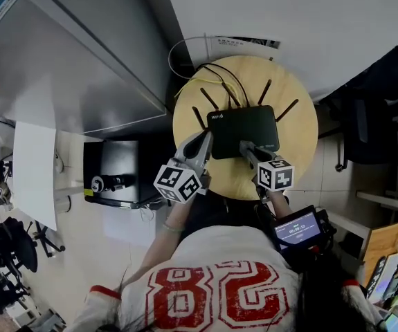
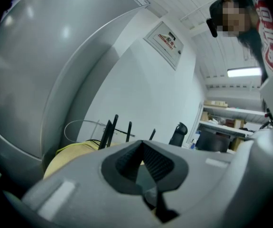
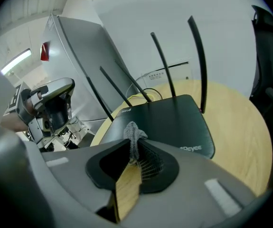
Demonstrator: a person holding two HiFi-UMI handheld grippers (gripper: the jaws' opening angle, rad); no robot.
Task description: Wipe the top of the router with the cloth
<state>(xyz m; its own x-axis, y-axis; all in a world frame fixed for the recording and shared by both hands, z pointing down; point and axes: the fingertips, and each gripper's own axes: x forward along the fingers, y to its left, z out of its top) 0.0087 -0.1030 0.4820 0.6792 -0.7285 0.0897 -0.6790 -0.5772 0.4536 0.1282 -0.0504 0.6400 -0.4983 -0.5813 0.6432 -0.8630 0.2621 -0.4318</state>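
A black router [image 1: 243, 130] with several upright antennas lies on a round wooden table [image 1: 295, 151]. My right gripper [image 1: 243, 146] rests at the router's near edge, shut on a small grey cloth [image 3: 134, 134] that bunches up above its tips. In the right gripper view the router's flat top [image 3: 169, 120] lies just beyond my right gripper [image 3: 132, 144]. My left gripper [image 1: 204, 140] sits at the router's near left corner with its jaws together and nothing between them. In the left gripper view, the antennas [image 2: 111, 131] rise past my left gripper [image 2: 142, 144].
A tall grey cabinet [image 1: 67, 61] stands left of the table. Cables [image 1: 185, 64] loop behind the router. A black office chair [image 1: 365, 116] sits to the right, and a dark box [image 1: 112, 171] lies on the floor at the left. Shelves [image 2: 231, 122] line the far wall.
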